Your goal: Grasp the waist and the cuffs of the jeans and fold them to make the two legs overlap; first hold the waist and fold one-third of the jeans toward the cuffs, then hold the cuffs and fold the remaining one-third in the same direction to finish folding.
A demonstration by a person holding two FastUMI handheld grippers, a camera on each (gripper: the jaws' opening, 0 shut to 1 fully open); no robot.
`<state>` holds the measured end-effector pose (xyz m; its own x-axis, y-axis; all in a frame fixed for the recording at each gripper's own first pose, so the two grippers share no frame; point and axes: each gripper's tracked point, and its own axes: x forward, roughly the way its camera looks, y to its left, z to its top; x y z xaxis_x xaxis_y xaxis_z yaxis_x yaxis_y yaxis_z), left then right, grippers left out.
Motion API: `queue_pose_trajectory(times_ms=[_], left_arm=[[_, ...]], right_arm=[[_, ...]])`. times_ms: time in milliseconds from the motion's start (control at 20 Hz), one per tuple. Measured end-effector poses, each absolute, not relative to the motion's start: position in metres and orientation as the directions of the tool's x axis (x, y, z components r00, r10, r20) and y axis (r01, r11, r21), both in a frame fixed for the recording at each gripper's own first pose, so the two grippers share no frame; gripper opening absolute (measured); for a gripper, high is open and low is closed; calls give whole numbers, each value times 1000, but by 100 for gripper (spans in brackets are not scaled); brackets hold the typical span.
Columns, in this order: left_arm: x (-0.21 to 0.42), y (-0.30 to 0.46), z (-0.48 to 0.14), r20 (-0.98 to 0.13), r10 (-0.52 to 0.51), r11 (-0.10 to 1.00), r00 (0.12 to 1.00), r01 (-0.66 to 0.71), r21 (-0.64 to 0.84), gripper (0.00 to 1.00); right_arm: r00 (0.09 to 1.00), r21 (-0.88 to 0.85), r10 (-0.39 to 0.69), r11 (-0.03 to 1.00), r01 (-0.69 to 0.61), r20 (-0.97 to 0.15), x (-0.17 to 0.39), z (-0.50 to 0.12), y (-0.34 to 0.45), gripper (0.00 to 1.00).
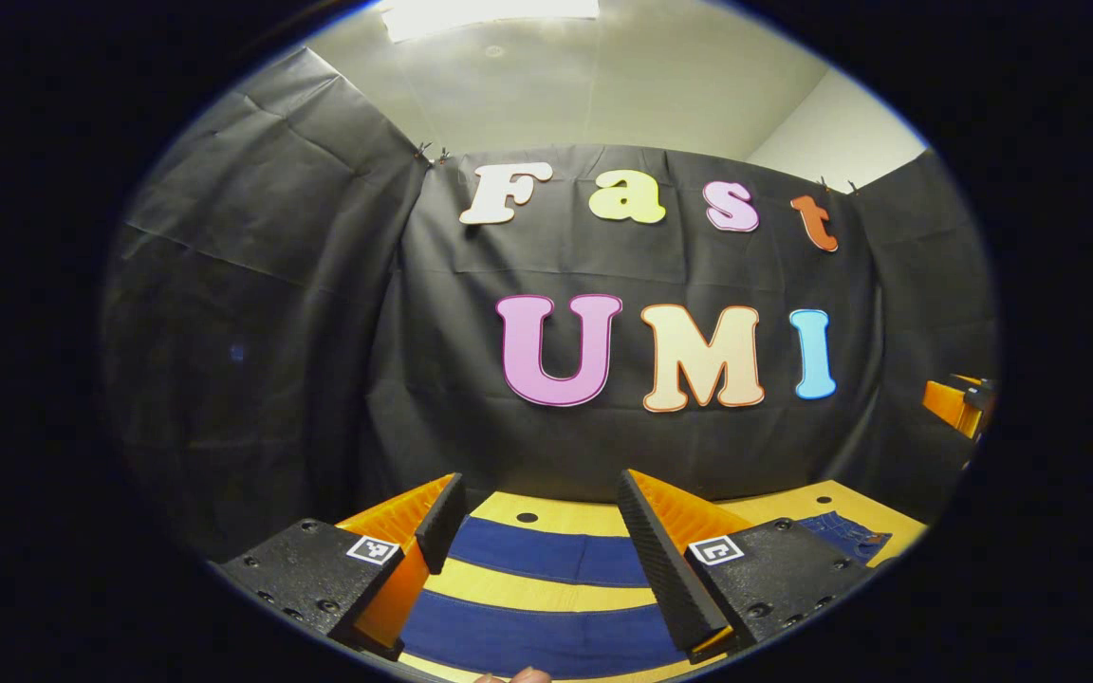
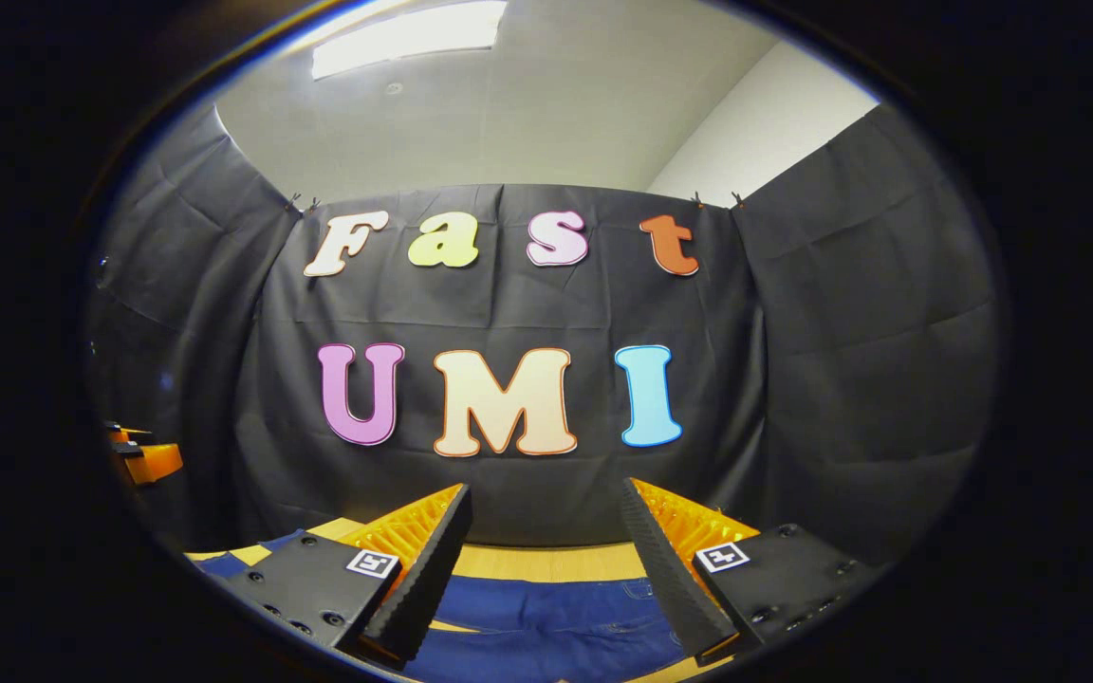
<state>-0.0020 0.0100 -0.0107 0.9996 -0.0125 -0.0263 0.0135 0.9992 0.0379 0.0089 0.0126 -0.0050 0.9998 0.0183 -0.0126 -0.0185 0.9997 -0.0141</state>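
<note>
As the two views look forward over a yellow wooden surface (image 1: pixel 556 517), the jeans (image 1: pixel 546 555) lie flat on it, unfolded.

Jeans, look: dark blue denim; in the left gripper view the two legs run as separate bands with a strip of bare surface between them; in the right gripper view the waist end (image 2: pixel 546 621) shows stitching and a seam.

Count: one pair of jeans, two legs; two tongs, each with two orange fingers faced with black ribbed pads; one square marker on each finger mount; holes in the surface, two seen.

Left tongs (image 1: pixel 542 517): spread wide, holding nothing, above the legs, which pass beneath the gap between the fingers.

Right tongs (image 2: pixel 546 522): spread wide, holding nothing, above the waist end, which lies below and between the fingers.

Other tongs seen far off: an orange part at the right edge of the left gripper view and at the left edge of the right gripper view.

Fingertip (image 1: pixel 527 675): at the bottom edge of the left gripper view.
</note>
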Motion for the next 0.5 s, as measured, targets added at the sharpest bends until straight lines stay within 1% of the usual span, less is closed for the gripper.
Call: queue_pose_trajectory(times_ms=[100, 200, 300, 400, 450, 500], left_arm=[[-1, 13, -15, -34, -12, 999, 999, 14, 42, 92], [-1, 19, -21, -47, -5, 999, 999, 7, 45, 92], [0, 21, -27, -62, 1, 999, 998, 2, 42, 95], [-1, 25, -30, -69, -1, 999, 998, 4, 44, 95], [-1, 27, -33, -75, -4, 999, 997, 7, 46, 93], [-2, 29, -36, -82, -10, 998, 997, 15, 53, 95]], right_arm=[[1000, -21, 25, 999, -25, -19, 10, -8, 15, 97], [999, -25, 26, 999, -27, -26, 11, -12, 17, 97], [999, -28, 25, 999, -26, -28, 10, -14, 19, 98], [999, -30, 21, 999, -22, -27, 10, -15, 19, 98], [999, -29, 19, 999, -20, -27, 9, -17, 20, 98], [999, -27, 17, 999, -17, -27, 9, -18, 20, 97]])
